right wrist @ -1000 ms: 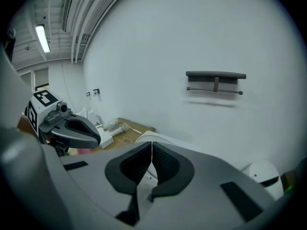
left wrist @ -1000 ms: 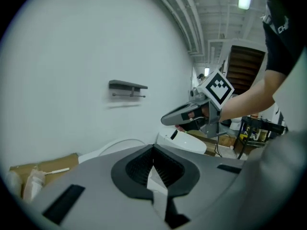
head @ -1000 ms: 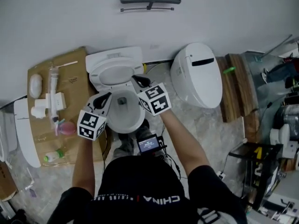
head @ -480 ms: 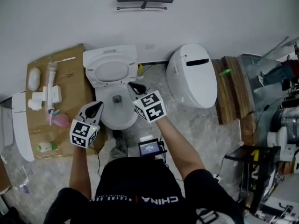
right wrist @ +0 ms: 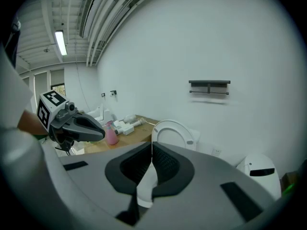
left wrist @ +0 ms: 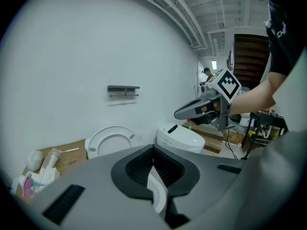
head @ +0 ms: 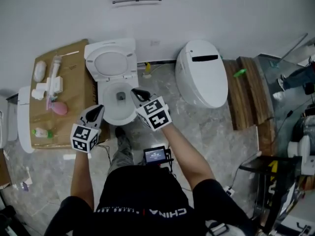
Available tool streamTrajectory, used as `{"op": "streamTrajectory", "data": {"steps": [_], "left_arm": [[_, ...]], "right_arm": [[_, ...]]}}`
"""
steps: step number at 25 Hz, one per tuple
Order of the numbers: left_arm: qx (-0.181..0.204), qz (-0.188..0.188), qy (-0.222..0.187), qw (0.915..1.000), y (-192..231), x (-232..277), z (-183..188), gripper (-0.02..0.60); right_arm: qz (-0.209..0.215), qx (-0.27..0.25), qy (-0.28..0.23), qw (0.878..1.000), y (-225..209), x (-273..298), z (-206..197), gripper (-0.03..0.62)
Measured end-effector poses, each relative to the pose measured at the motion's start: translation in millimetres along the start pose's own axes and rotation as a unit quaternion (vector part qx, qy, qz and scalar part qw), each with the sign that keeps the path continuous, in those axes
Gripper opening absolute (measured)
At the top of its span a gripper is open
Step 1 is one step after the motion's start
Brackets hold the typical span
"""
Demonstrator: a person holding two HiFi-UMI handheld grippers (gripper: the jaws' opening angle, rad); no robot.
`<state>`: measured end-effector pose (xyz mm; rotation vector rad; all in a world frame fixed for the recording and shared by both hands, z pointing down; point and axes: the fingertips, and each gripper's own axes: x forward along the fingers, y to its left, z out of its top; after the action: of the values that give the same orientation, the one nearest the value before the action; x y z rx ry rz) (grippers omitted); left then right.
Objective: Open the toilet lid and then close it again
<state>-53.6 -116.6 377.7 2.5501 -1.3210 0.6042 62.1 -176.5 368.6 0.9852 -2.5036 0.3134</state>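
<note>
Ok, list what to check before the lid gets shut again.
1. The lid stands up against the wall: ok.
2. The left tool is shut, with nothing between its jaws: ok.
3. The right tool is shut, with nothing between its jaws: ok.
4. A tool touches the lid: not ok, both are by the bowl, apart from the lid.
5. The bowl's rim is bare where it shows: ok.
</note>
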Motion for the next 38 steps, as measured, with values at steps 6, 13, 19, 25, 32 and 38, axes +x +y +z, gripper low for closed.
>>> {"op": "streamTrajectory", "data": {"steps": [6, 13, 19, 25, 32, 38], "left_arm": [[0.028, 0.02, 0.005, 0.9994, -44.6, -32.7, 2.2, 0.009], [0.025, 0.014, -0.006, 0.9996, -60.9, -59.6, 2.1, 0.009], [0.029, -0.003, -0.012, 0.9995, -53.5, -77.6, -10.2, 0.009], [0.027, -0.022, -0.017, 0.9993, -41.0, -99.3, -27.7, 0.009], [0.011, -0.032, -0.02, 0.9992, -27.4, -109.5, -37.4, 0.009], [0.001, -0.04, -0.031, 0.9987, -27.1, -106.6, -32.0, 0.009]], "right_arm": [[0.025, -0.001, -0.01, 1.0, 20.4, -31.3, -15.5, 0.017], [0.046, -0.01, -0.005, 0.999, 59.7, -49.0, -16.4, 0.017], [0.037, -0.025, -0.007, 0.999, 96.2, -45.7, -16.3, 0.015], [0.015, -0.015, 0.004, 1.0, 131.0, -41.4, -22.0, 0.015], [-0.005, -0.007, 0.013, 1.0, 141.5, -37.5, -25.9, 0.015], [-0.01, -0.007, 0.02, 1.0, 141.6, -40.1, -27.8, 0.015]]}}
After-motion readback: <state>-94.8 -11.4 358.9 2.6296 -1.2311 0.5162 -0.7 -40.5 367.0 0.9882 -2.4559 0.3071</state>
